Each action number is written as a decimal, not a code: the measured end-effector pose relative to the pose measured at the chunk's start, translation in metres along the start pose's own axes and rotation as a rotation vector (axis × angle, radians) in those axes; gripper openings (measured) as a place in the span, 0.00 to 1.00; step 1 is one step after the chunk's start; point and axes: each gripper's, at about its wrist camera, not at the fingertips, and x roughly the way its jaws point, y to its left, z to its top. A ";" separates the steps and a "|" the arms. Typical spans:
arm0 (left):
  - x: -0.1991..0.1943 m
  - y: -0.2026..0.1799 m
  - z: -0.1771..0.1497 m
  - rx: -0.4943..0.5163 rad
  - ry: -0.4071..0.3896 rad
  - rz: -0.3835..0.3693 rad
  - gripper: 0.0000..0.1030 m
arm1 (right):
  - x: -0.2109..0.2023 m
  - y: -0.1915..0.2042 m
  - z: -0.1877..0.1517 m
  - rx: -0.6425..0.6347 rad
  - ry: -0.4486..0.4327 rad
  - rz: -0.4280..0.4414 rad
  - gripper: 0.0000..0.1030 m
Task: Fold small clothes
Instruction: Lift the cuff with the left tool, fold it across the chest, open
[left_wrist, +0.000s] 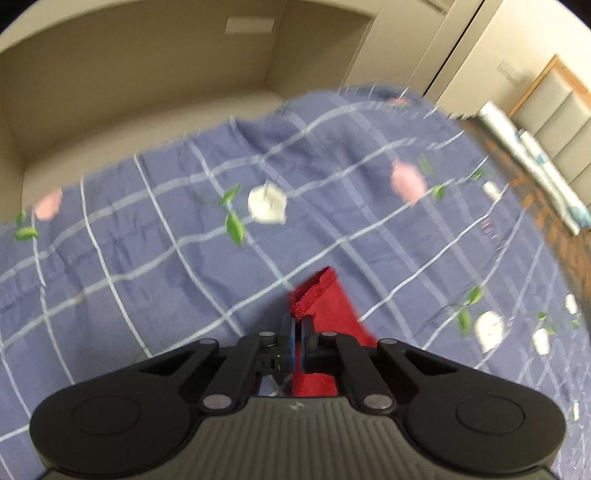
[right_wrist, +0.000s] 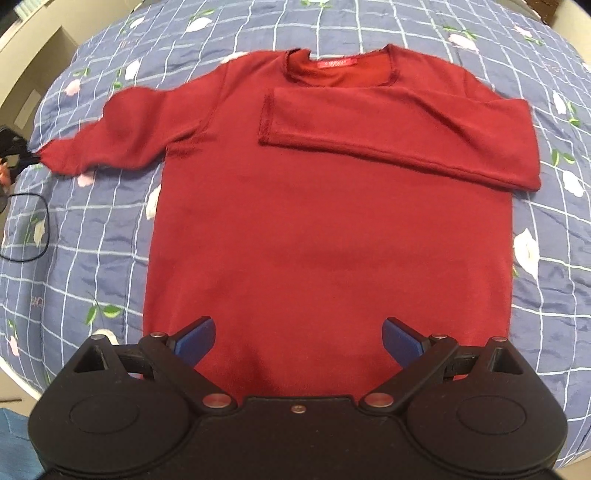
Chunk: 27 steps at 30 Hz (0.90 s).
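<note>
Left hand-held gripper (left_wrist: 297, 325) clenched on the cuff of the sweater (right_wrist: 325, 229), left sleeve (right_wrist: 122, 129) stretched outward. Sweater flat on the bedsheet (right_wrist: 92, 258), right sleeve (right_wrist: 399, 133) folded across chest. Right hand-held gripper (right_wrist: 298, 341) released above hem.

A blue bedspread (right_wrist: 92, 236) with a white grid and printed pink and white flowers with green leaves covers the surface, its cloth lightly wrinkled. In the right wrist view a thin black cable (right_wrist: 33, 225) loops on it at 9 o'clock. In the left wrist view, motion-blurred, a beige recessed wall (left_wrist: 147, 92) fills 11 to 12 o'clock, and at 2 o'clock a rolled white and light-blue bundle (left_wrist: 532, 158) lies along the bedspread's far edge, beside beige padded panels (left_wrist: 561, 110).
</note>
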 end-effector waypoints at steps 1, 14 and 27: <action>-0.012 -0.001 0.001 0.013 -0.034 0.003 0.01 | -0.002 -0.001 0.001 0.004 -0.009 0.003 0.95; -0.142 -0.051 -0.016 0.269 -0.290 -0.049 0.01 | -0.021 -0.017 -0.002 0.065 -0.110 0.077 0.95; -0.241 -0.172 -0.103 0.506 -0.371 -0.315 0.01 | -0.045 -0.084 -0.030 0.168 -0.178 0.091 0.95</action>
